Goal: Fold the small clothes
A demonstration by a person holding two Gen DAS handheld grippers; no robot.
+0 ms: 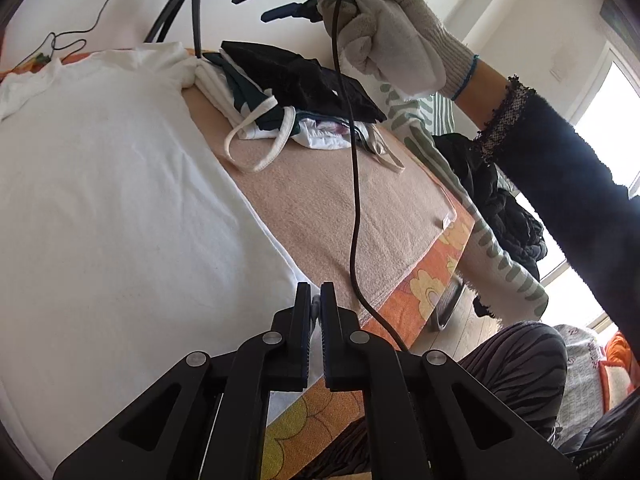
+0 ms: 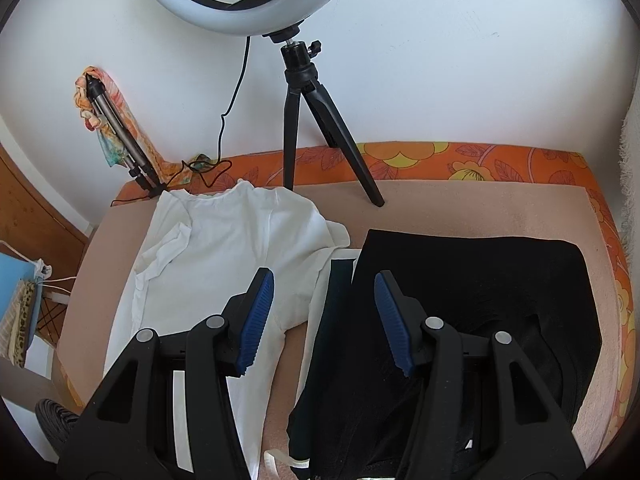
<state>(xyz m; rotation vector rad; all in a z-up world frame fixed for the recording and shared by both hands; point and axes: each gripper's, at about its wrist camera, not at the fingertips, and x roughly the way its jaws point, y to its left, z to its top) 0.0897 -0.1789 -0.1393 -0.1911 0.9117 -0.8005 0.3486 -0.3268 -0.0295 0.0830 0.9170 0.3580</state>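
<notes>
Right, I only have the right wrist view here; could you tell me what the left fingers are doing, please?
Observer: The left gripper is shut at the near corner of the white shirt; a sliver of fabric seems pinched.
Operator: Thanks. Is more laundry waiting beyond the black garment?
Observer: Yes, a striped cloth and a dark bundle hang just past the edge of the table.
Operator: Does anything cross the working area?
Observer: A black cable hangs from near the right gripper, in a gloved hand, down over the beige towel.
</notes>
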